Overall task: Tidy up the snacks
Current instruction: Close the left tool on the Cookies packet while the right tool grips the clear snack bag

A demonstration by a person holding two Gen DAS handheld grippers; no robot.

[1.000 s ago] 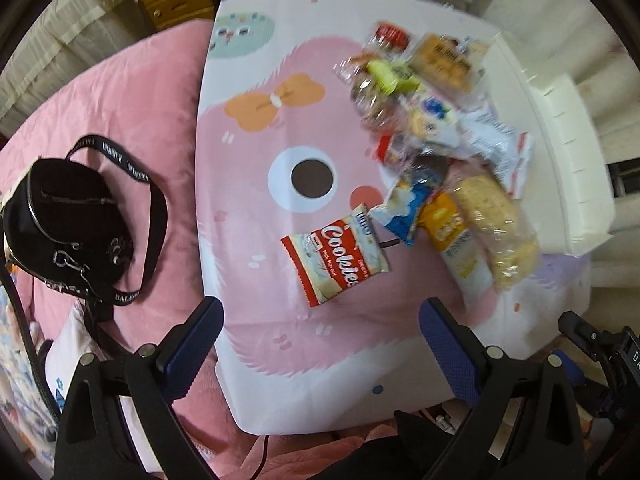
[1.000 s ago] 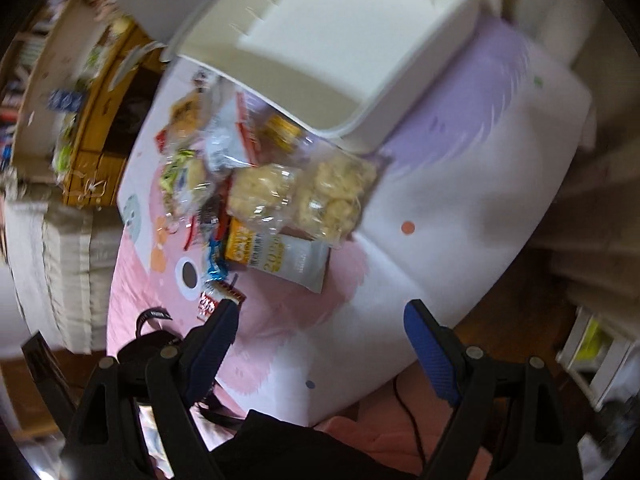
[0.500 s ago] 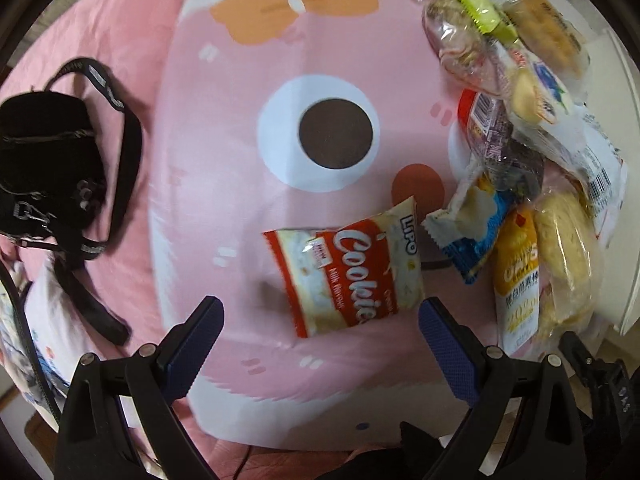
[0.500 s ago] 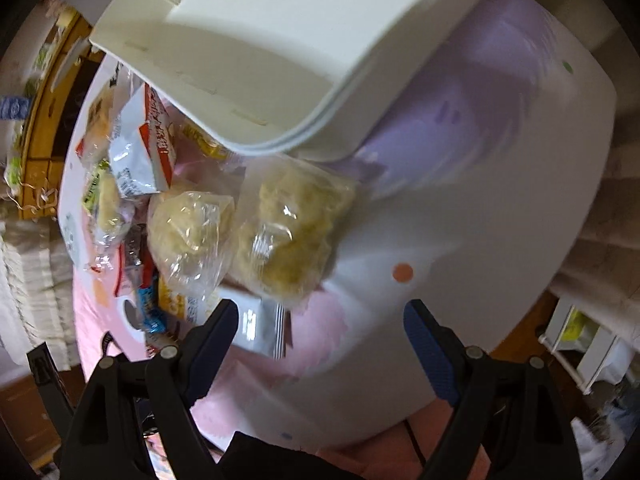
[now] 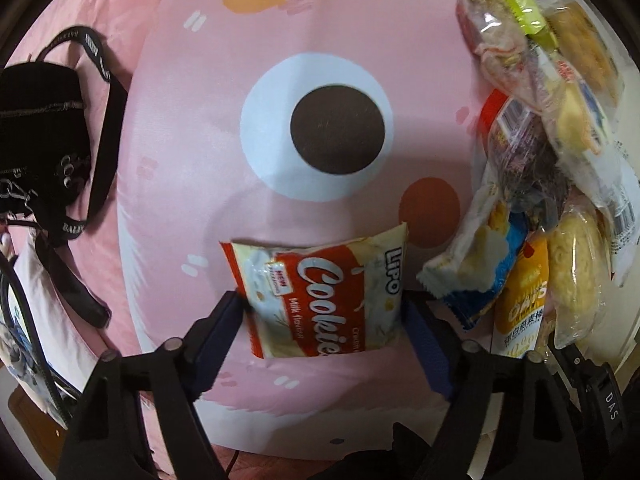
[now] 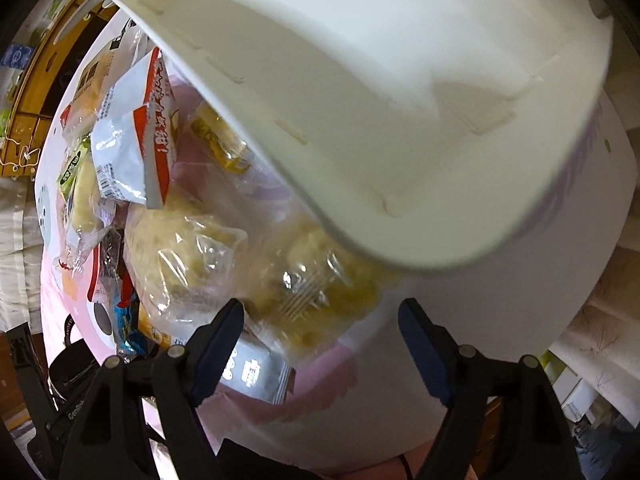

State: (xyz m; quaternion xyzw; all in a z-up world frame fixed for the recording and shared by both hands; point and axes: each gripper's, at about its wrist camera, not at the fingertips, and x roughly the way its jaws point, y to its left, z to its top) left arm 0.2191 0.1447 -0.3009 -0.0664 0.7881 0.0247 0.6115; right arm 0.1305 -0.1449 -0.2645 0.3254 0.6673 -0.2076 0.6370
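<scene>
A red and white Lipo cookies packet lies on the pink cartoon cloth. My left gripper is open, its blue fingers on either side of the packet's lower half. A pile of wrapped snacks lies to the right. In the right wrist view, a clear bag of yellow pastry lies partly under the rim of a white bin. My right gripper is open, its fingers either side of that bag's near end. A second pastry bag lies to its left.
A black handbag with a strap lies left of the cloth on pink bedding. A red and white snack bag and a silver packet lie near the bin. A wooden cabinet stands at far left.
Both grippers have moved down and closer. The left one now brackets the cookies packet; the right one now brackets the pastry bag at the bin's rim.
</scene>
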